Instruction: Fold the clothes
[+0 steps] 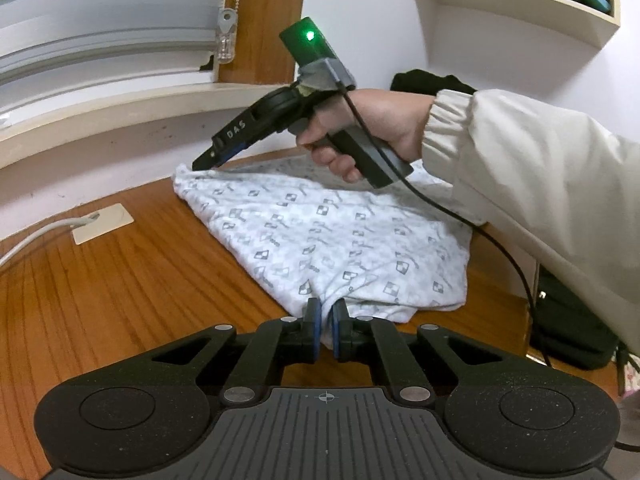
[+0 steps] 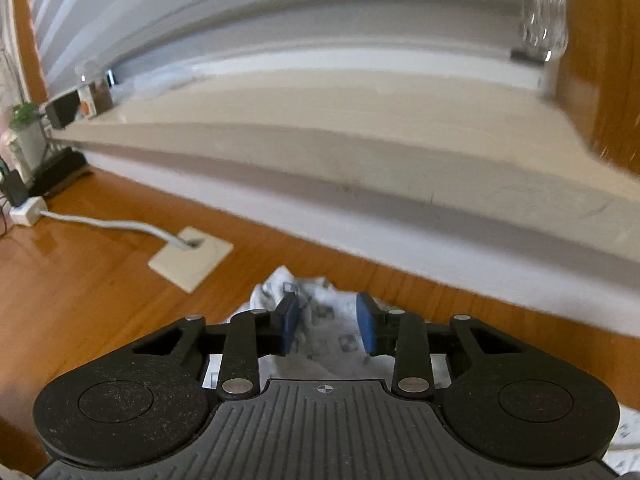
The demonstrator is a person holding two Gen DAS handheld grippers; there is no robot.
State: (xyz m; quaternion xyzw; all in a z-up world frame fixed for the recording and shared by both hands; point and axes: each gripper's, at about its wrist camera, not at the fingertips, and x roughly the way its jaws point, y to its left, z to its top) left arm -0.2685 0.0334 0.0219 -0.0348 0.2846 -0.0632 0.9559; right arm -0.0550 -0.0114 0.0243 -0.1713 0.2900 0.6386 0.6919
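A white garment [image 1: 320, 240] with a small grey print lies folded on the wooden desk [image 1: 120, 300]. My left gripper [image 1: 325, 316] is shut on its near edge, and cloth is pinched between the blue pads. A person's hand [image 1: 372, 120] in a cream sleeve holds my right gripper [image 1: 202, 164] at the garment's far left corner. In the right wrist view, the right gripper [image 2: 327, 322] has its jaws apart over that bunched corner of the garment [image 2: 280, 280]. Cloth lies between the pads [image 2: 288, 320], and I see no squeeze on it.
A cream socket plate [image 1: 104, 224] with a white cable sits on the desk left of the garment, also seen as the plate [image 2: 192, 258]. A window sill [image 2: 320, 152] and wall run close behind. A black bag [image 1: 572, 328] lies off the desk's right edge.
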